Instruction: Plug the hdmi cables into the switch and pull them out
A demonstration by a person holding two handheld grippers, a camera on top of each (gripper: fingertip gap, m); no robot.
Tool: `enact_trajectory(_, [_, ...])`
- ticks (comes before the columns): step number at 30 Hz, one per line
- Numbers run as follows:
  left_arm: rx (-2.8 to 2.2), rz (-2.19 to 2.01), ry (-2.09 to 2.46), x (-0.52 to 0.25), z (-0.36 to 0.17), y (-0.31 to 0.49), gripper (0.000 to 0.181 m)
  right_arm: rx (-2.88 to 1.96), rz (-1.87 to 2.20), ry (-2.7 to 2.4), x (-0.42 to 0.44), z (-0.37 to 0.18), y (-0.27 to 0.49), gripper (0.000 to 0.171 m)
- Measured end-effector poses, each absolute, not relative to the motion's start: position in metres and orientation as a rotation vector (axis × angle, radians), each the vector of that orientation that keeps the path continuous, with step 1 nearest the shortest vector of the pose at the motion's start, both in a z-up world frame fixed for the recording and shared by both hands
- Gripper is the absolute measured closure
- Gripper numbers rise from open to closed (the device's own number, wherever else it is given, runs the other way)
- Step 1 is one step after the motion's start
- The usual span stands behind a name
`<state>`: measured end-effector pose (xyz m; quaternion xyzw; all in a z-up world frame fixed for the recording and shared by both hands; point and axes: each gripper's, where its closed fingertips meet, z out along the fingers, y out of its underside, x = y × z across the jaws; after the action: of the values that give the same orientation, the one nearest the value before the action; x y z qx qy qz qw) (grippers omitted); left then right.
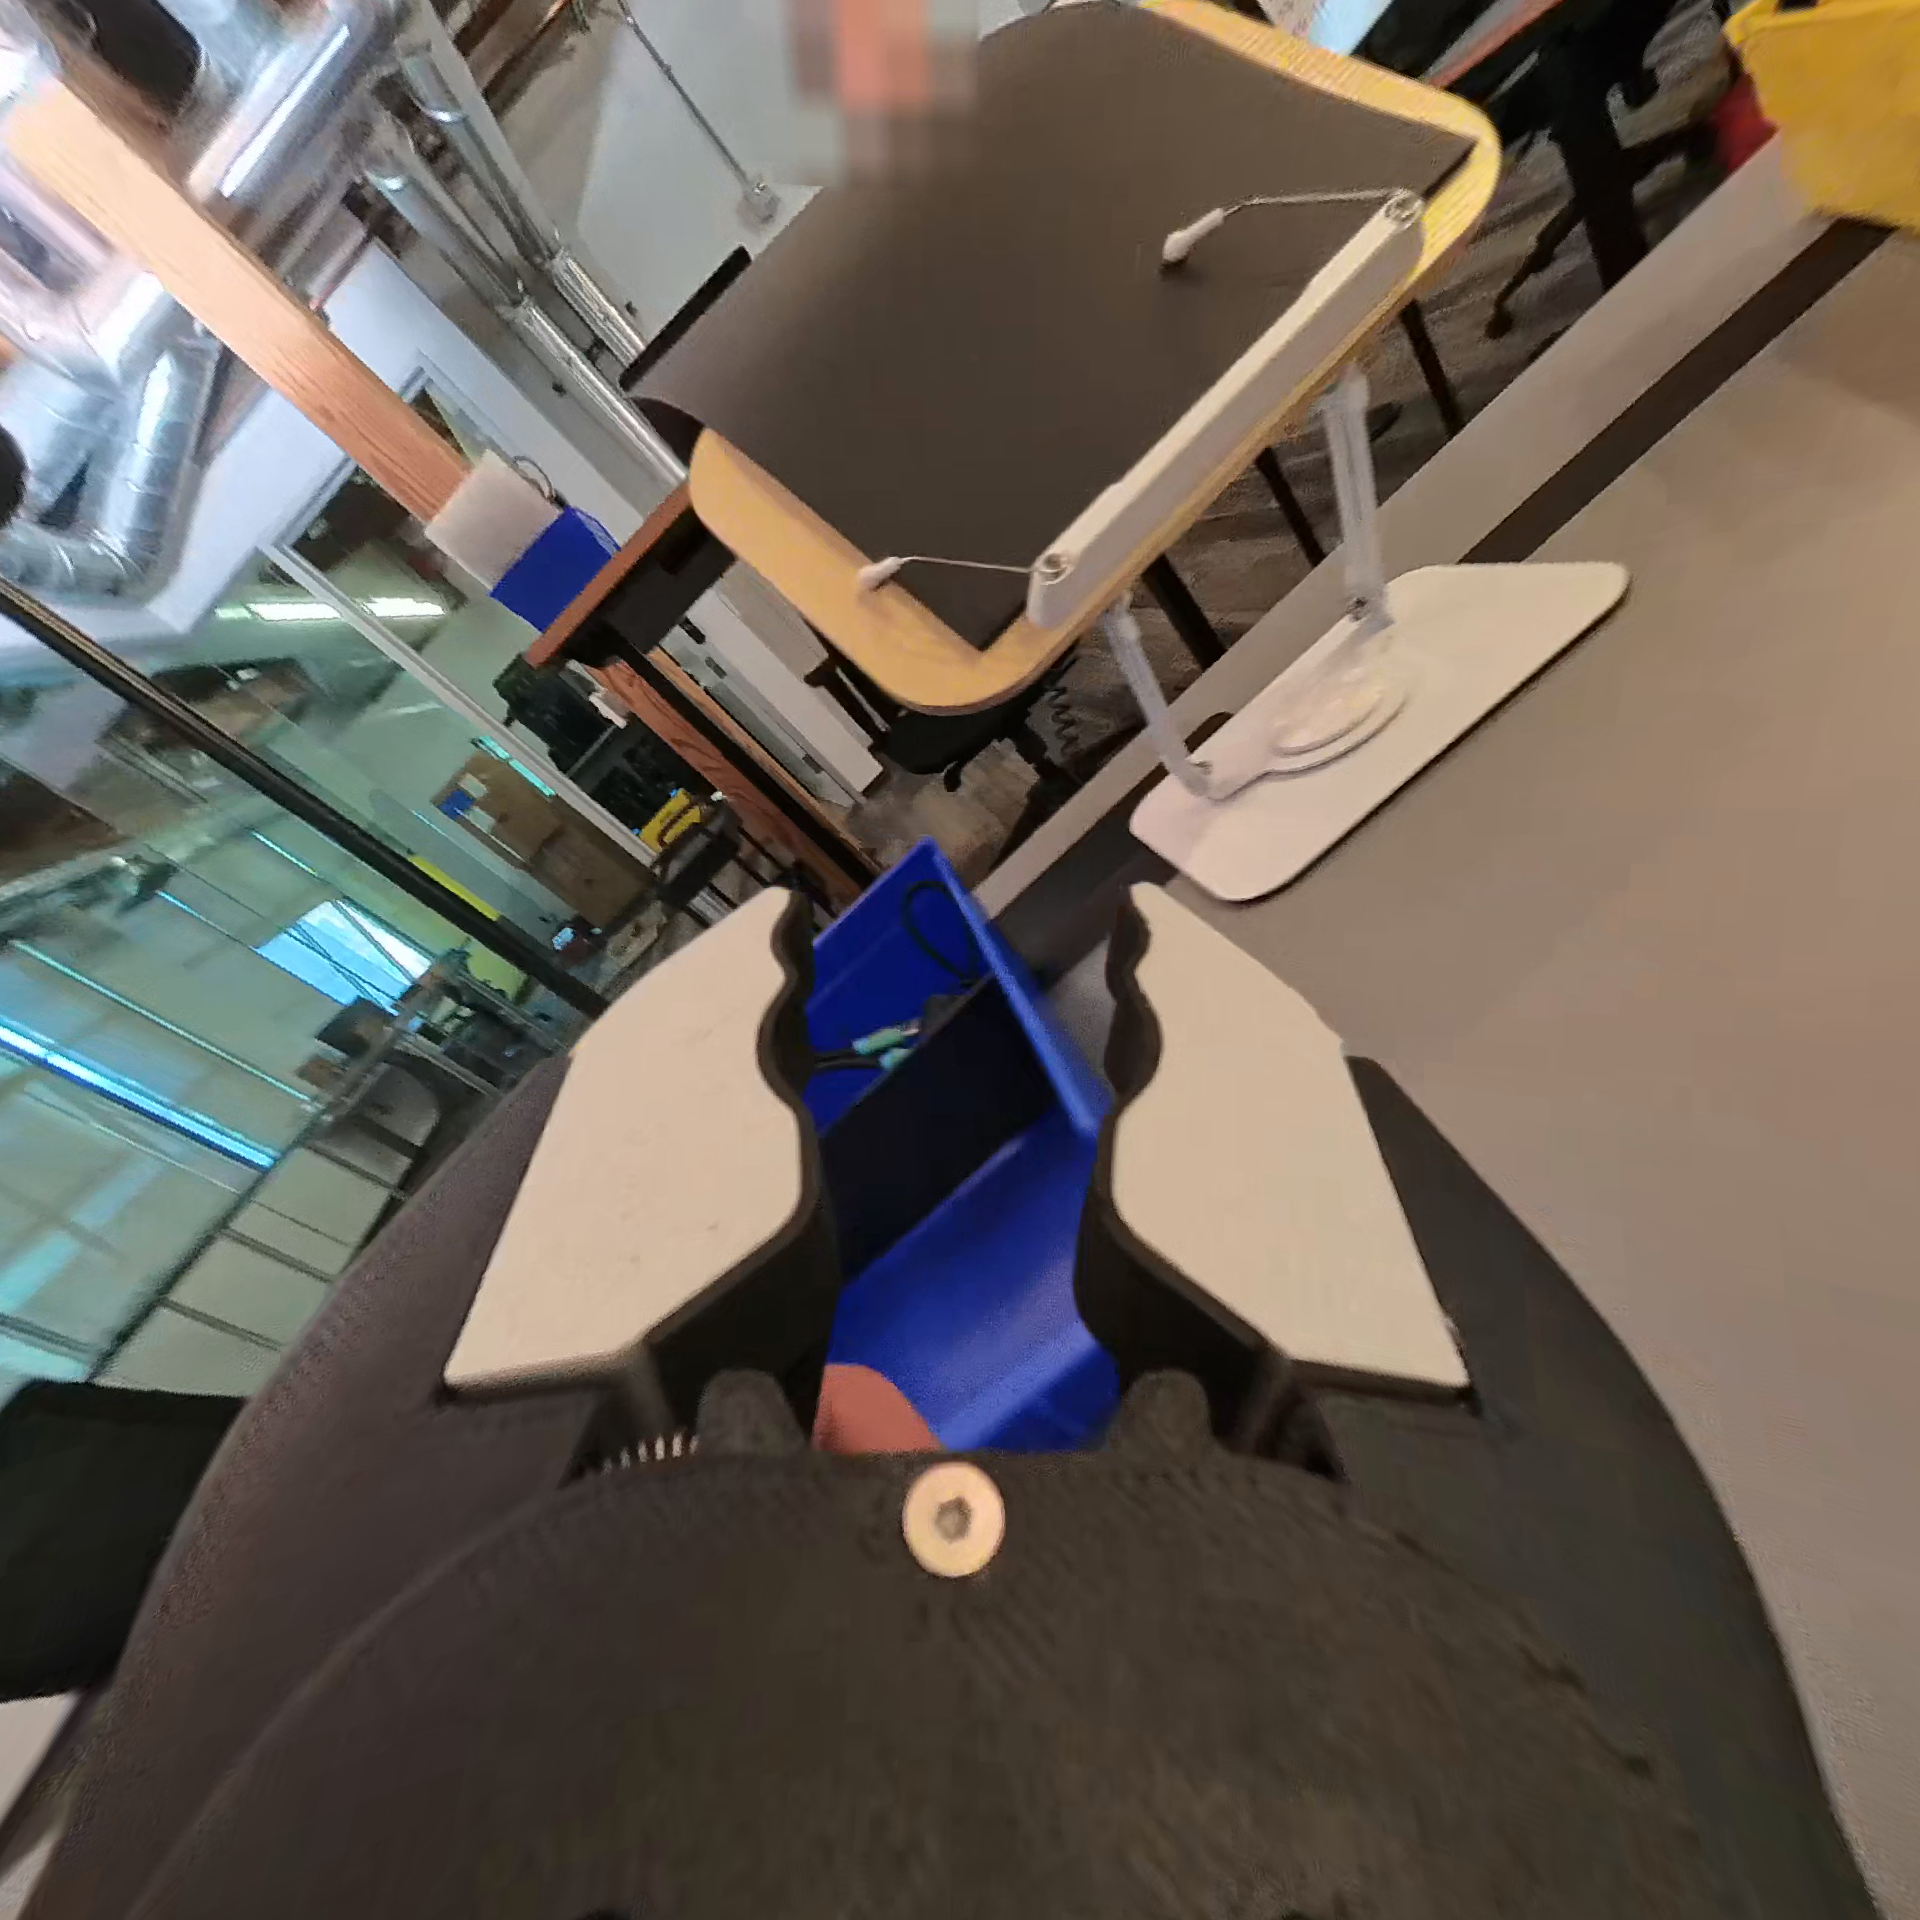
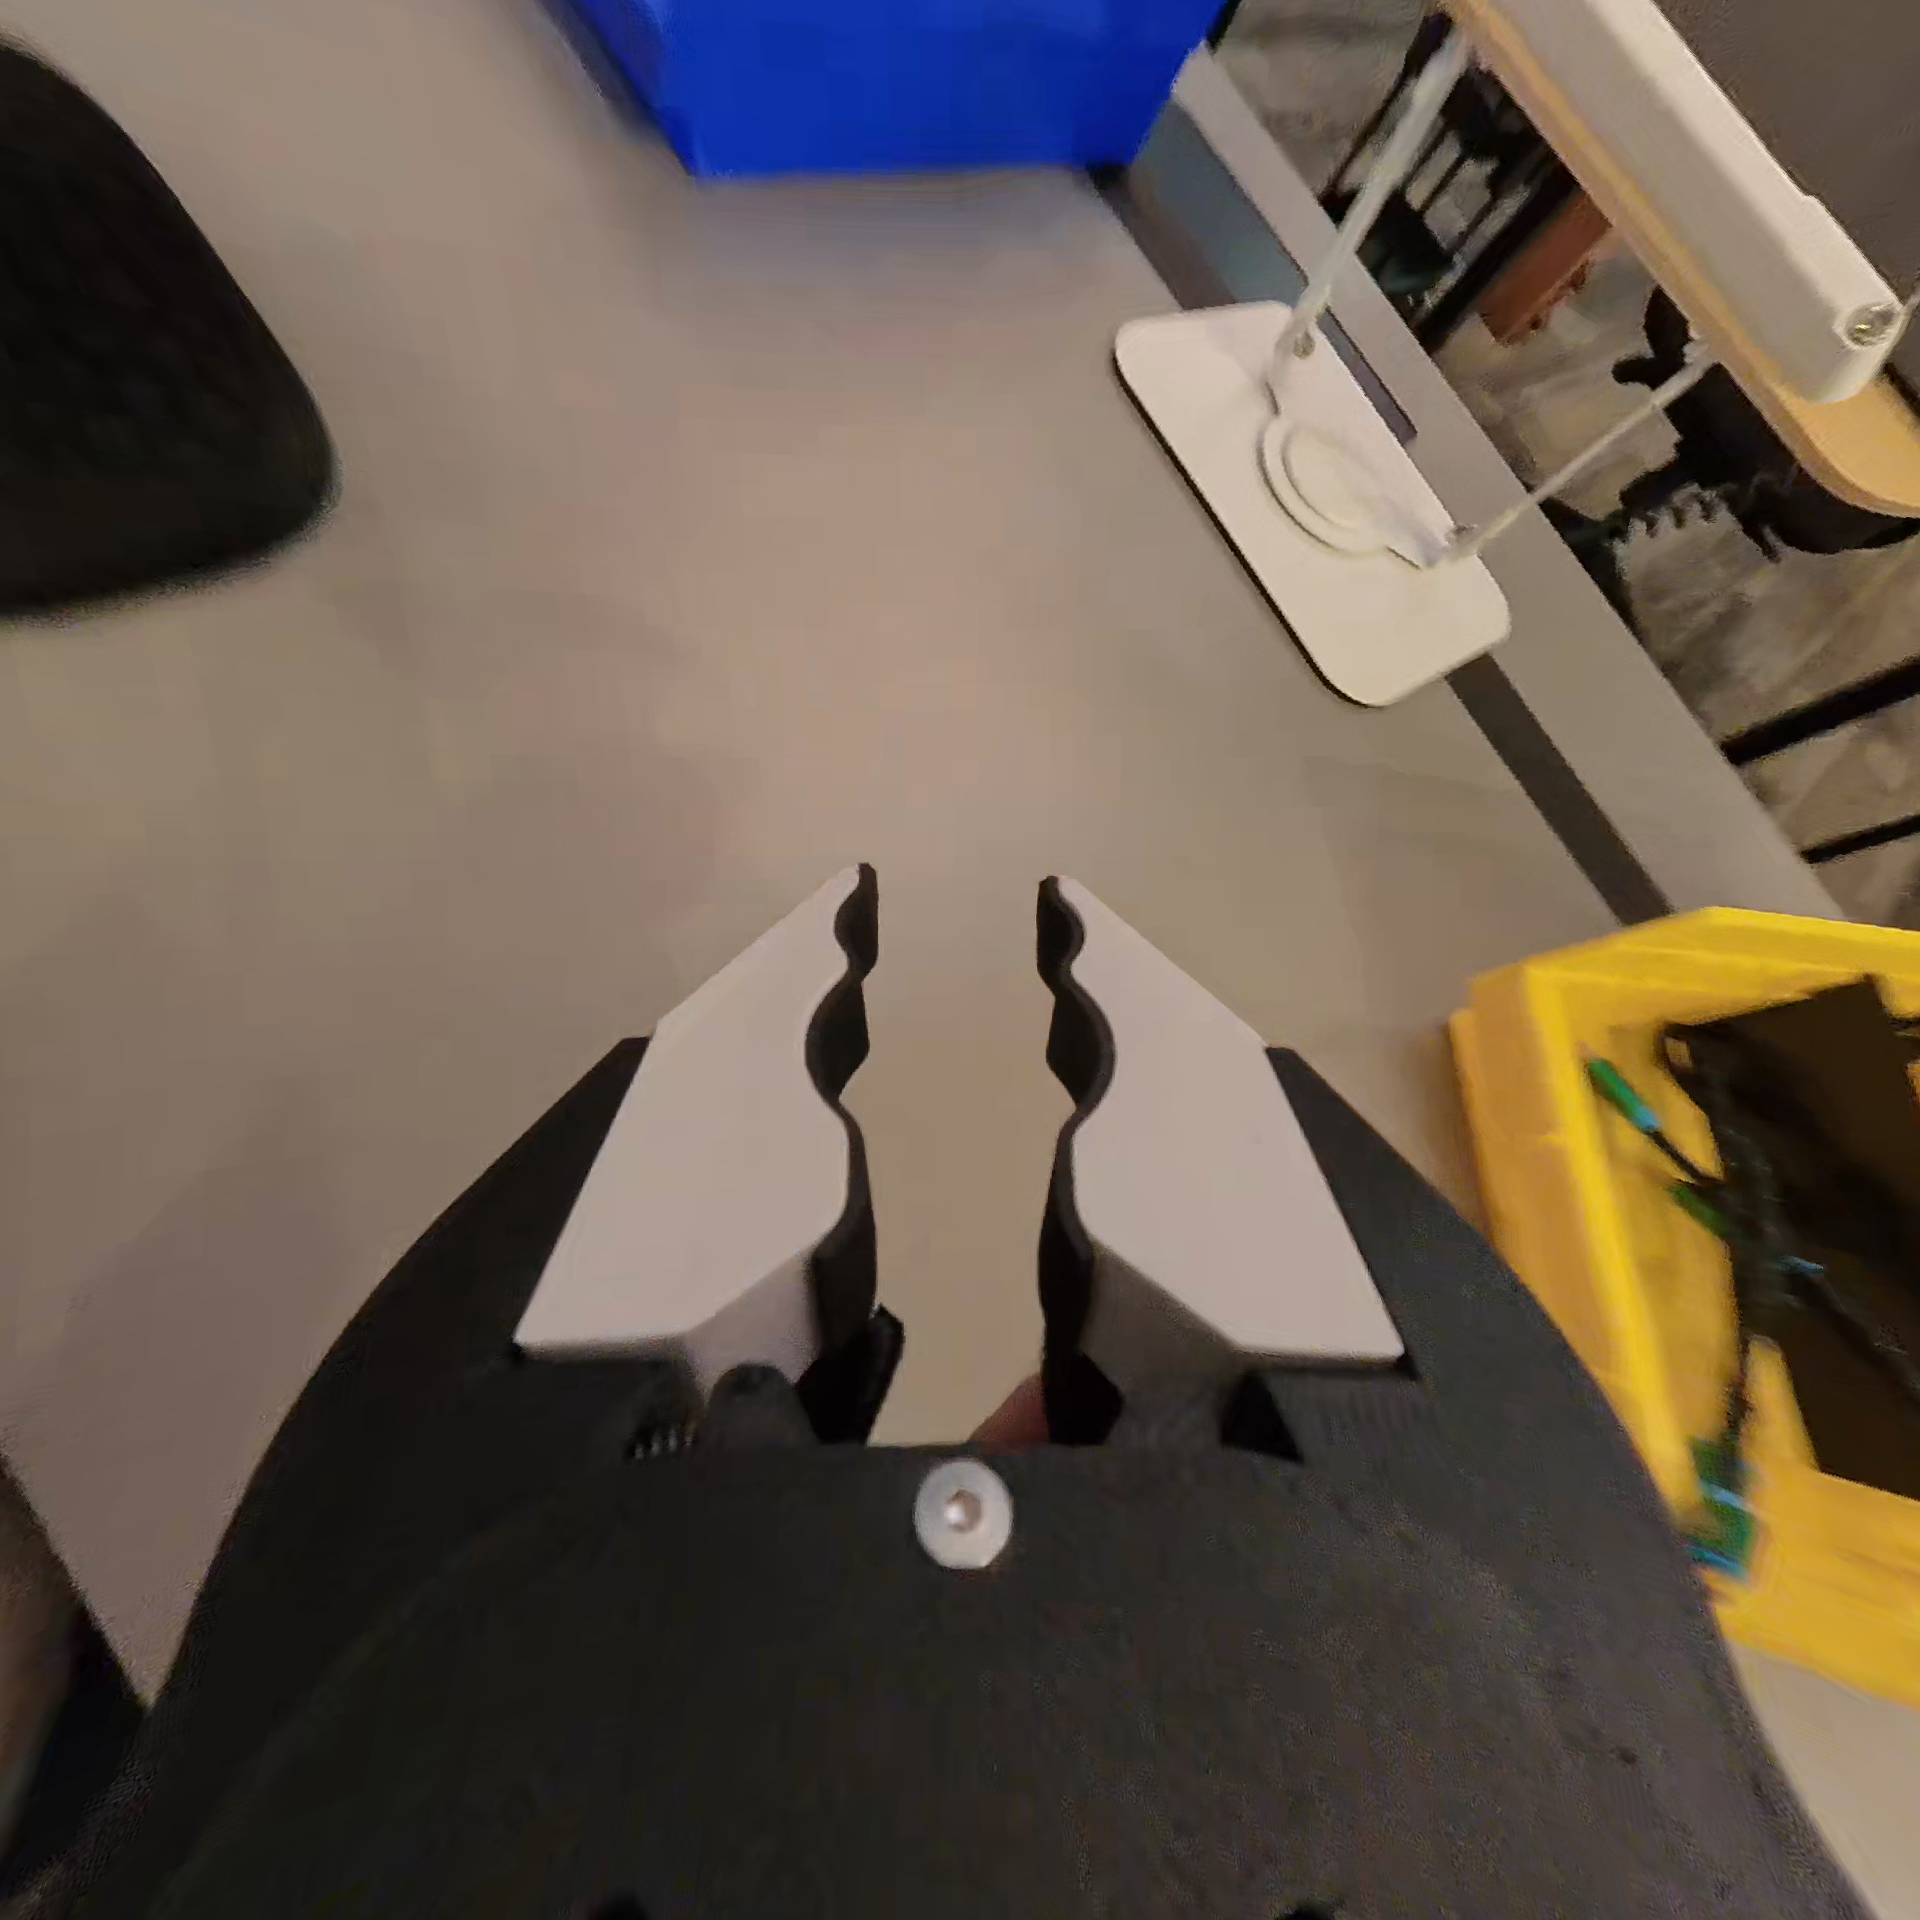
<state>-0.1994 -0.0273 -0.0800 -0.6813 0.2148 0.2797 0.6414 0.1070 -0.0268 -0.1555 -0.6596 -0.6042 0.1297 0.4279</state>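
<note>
My left gripper is open and empty, raised above a blue bin that shows between its fingers. Black cables with green-tipped plugs lie inside the bin. My right gripper is open and empty over the bare grey table. A yellow bin at its right holds a black flat device and cables with green plugs. The blue bin also shows in the right wrist view at the far table edge. The left gripper's black body shows at the left.
A white stand with a flat base carries a wooden board with a black sheet near the table's far edge; it also shows in the right wrist view. Beyond the table are other desks, chairs and glass walls. Some 30 cm of space lies between my two pairs of fingers.
</note>
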Motion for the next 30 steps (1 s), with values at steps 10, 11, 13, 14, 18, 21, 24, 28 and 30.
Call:
enact_trajectory(10, [-1.608,0.883,0.750,-0.289,-0.074,0.024,0.130,-1.679,0.707,-1.193,0.069,-0.168,-0.067,0.147])
enact_trajectory(11, [-1.619,0.924,0.801,-0.299,-0.077,0.032,0.130,-1.680,0.722,-1.179,0.067,-0.171,-0.069,0.147])
enact_trajectory(13, [-1.647,0.988,0.912,-0.318,-0.082,0.050,0.132,-1.657,0.746,-1.147,0.064,-0.176,-0.069,0.149])
enact_trajectory(14, [-1.669,1.005,0.973,-0.328,-0.087,0.059,0.132,-1.651,0.742,-1.142,0.064,-0.179,-0.067,0.149])
enact_trajectory(18, [-1.760,1.036,1.144,-0.368,-0.105,0.097,0.133,-1.605,0.646,-1.120,0.070,-0.185,-0.052,0.151])
enact_trajectory(21, [-1.832,1.031,1.318,-0.394,-0.130,0.122,0.137,-1.586,0.622,-1.120,0.072,-0.189,-0.047,0.151])
enact_trajectory(24, [-1.908,0.998,1.501,-0.410,-0.159,0.140,0.136,-1.590,0.601,-1.136,0.073,-0.197,-0.044,0.152])
enact_trajectory(28, [-1.960,0.959,1.726,-0.421,-0.194,0.155,0.132,-1.594,0.607,-1.137,0.072,-0.202,-0.040,0.152])
enact_trajectory(30, [-1.967,0.967,1.815,-0.428,-0.206,0.162,0.130,-1.604,0.616,-1.132,0.072,-0.205,-0.038,0.152])
